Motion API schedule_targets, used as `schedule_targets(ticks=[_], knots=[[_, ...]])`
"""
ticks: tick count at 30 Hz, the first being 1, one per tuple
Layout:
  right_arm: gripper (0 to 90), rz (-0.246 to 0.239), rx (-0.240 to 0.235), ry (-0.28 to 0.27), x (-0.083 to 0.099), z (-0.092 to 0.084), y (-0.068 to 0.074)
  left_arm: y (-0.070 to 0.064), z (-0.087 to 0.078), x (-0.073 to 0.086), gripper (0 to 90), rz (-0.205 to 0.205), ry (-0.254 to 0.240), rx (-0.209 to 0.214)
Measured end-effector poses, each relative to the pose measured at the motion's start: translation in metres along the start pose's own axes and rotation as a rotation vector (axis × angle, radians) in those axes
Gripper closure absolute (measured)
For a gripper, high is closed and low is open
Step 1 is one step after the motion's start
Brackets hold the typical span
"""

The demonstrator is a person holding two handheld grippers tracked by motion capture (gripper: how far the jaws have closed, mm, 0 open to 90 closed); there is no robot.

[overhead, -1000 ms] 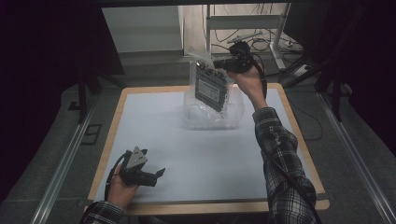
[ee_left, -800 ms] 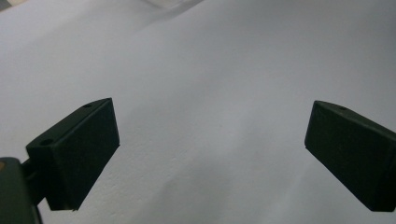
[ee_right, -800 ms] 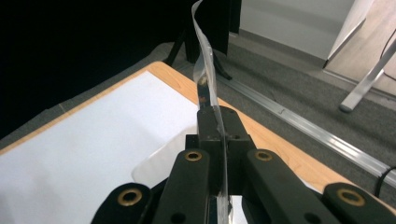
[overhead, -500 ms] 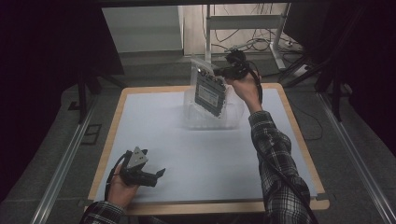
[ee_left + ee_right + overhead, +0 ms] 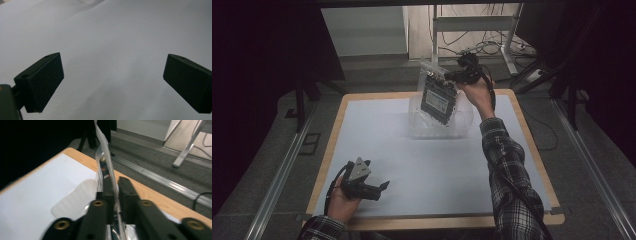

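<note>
A clear plastic bag (image 5: 438,95) with a dark circuit board inside hangs tilted over a clear plastic container (image 5: 464,125) at the far middle of the table. My right gripper (image 5: 453,75) is at the bag's top edge. In the right gripper view the bag's film (image 5: 103,157) runs up between the jaws of my right gripper (image 5: 116,192). These have just been opening and stand a narrow gap apart. My left gripper (image 5: 384,186) rests near the table's front left. Its jaws are wide apart over the bare white sheet, with nothing between them (image 5: 112,82).
A white sheet (image 5: 412,165) covers the wooden-edged table (image 5: 532,150). Metal rails run along the floor on both sides. A metal stand (image 5: 472,22) and cables lie behind the far edge.
My right hand has sunk slightly with the bag, bringing its lower end down at the clear container. The left gripper has stayed where it was.
</note>
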State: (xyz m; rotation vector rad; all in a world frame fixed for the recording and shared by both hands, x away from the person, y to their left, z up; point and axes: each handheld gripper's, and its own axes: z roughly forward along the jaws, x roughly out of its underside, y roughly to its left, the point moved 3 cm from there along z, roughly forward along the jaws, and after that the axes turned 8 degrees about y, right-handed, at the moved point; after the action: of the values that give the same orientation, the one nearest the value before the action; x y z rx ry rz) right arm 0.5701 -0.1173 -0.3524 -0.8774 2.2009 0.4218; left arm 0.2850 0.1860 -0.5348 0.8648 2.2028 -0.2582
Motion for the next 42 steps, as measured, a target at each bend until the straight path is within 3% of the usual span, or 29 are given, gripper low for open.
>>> schedule_targets(ticks=[5, 10, 14, 26, 42], knots=[[57.7, -0.007, 0.014, -0.044, 0.003, -0.005, -0.003, 0.000, 0.001, 0.000, 2.7, 0.004, 0.004, 0.001], [40.9, -0.031, 0.023, -0.047, 0.005, -0.008, -0.002, -0.001, 0.001, 0.000, 2.7, 0.005, 0.005, 0.000], [33.2, -0.039, 0.019, -0.053, 0.006, -0.011, 0.001, -0.001, 0.001, 0.000, 2.7, 0.004, 0.003, 0.002], [23.0, -0.069, 0.026, -0.048, 0.012, -0.018, 0.008, -0.002, 0.000, -0.001, 2.3, 0.007, -0.016, 0.025], [9.4, -0.044, -0.021, -0.054, 0.032, -0.031, 0.009, -0.004, 0.002, -0.001, 2.1, 0.018, -0.006, 0.028]])
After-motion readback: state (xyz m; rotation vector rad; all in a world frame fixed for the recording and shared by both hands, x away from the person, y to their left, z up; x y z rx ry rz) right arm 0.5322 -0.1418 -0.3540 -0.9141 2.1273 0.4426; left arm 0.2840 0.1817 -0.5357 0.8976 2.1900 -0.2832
